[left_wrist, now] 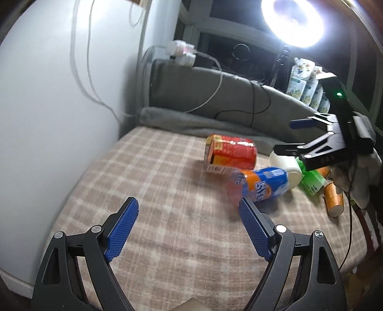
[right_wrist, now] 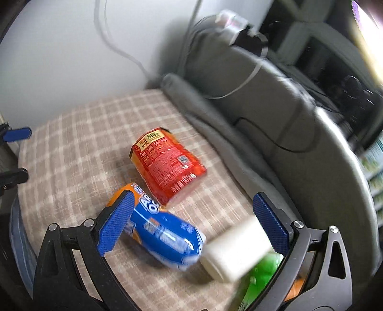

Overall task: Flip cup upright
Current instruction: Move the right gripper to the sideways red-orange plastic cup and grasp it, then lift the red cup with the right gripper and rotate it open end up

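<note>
A blue and orange cup point(left_wrist: 261, 185) lies on its side on the plaid cloth; it also shows in the right wrist view point(right_wrist: 162, 233). A red cup point(left_wrist: 229, 153) lies on its side behind it, also in the right wrist view point(right_wrist: 167, 165). A white cup point(left_wrist: 286, 166) lies at the right, also in the right wrist view point(right_wrist: 235, 251). My left gripper point(left_wrist: 189, 222) is open and empty, near the blue cup's left end. My right gripper point(right_wrist: 191, 220) is open above the blue and white cups; it shows in the left wrist view point(left_wrist: 289, 137).
A green package point(left_wrist: 311, 184) and orange tubes point(left_wrist: 334, 199) lie at the right edge. A grey blanket point(left_wrist: 215, 100) with cables rises behind the cloth. A white wall stands at the left. A bright ring lamp point(left_wrist: 293, 20) shines above.
</note>
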